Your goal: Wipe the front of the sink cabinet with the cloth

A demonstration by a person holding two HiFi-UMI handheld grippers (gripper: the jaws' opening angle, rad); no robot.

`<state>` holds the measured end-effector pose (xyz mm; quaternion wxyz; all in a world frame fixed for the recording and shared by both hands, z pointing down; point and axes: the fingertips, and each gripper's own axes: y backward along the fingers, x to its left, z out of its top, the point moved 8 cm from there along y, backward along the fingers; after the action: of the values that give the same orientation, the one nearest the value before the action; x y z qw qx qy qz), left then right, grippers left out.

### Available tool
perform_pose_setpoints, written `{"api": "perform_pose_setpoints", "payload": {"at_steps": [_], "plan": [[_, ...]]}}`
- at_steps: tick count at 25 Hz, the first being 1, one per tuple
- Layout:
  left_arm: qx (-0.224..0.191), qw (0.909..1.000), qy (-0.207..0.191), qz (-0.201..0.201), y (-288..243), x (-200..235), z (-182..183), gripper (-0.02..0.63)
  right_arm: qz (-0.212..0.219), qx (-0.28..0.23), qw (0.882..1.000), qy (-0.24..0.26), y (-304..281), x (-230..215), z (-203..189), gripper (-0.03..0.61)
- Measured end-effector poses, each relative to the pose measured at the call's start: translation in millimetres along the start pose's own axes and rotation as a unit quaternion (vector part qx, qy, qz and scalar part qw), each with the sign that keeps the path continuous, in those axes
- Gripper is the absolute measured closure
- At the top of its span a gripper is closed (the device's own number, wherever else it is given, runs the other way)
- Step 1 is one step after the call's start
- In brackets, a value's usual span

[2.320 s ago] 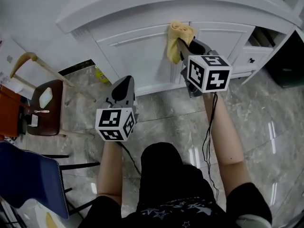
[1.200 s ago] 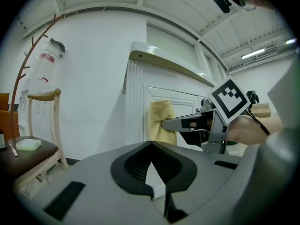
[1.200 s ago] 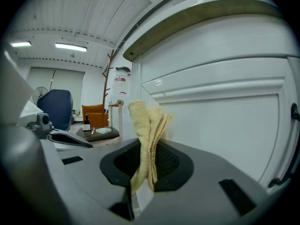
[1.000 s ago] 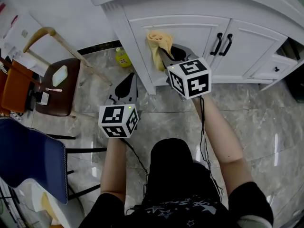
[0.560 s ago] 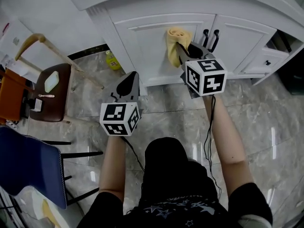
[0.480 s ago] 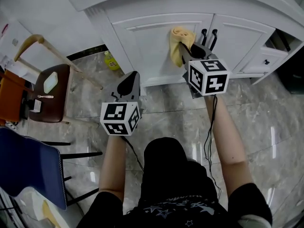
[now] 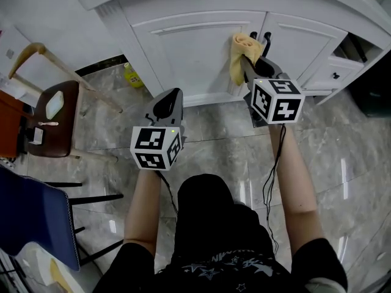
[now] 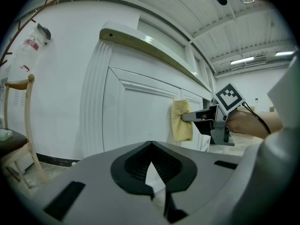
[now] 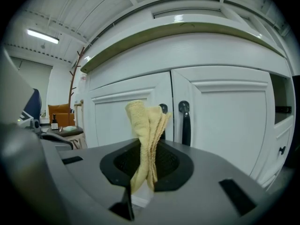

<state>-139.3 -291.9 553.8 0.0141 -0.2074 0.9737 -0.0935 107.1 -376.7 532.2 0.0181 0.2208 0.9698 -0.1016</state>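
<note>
bunched yellow cloth (image 7: pixel 242 57) against cabinet door (image 7: pixel 195 47)

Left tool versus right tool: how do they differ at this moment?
The right tool is shut on the yellow cloth; the left tool is shut on nothing. The right tool holds the cloth against the cabinet front beside the black door handles; the left tool hangs back over the floor, clear of the cabinet front. Both point toward the cabinet front.
</note>
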Motion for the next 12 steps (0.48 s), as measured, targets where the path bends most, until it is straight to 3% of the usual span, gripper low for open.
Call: {"api": "perform_pose_setpoints", "payload": {"at_steps": [5, 12], "plan": [[0.016, 0.9999, 0.003, 0.005, 3, 5, -13, 0.598, 0.017, 0.009, 1.000, 0.011, -1, 11, -5, 0.514], [0.031, 0.9980, 0.010, 0.054, 20, 39, -30, 0.598, 0.106, 0.034, 0.991, 0.067, -22, 68, -24, 0.514]]}}
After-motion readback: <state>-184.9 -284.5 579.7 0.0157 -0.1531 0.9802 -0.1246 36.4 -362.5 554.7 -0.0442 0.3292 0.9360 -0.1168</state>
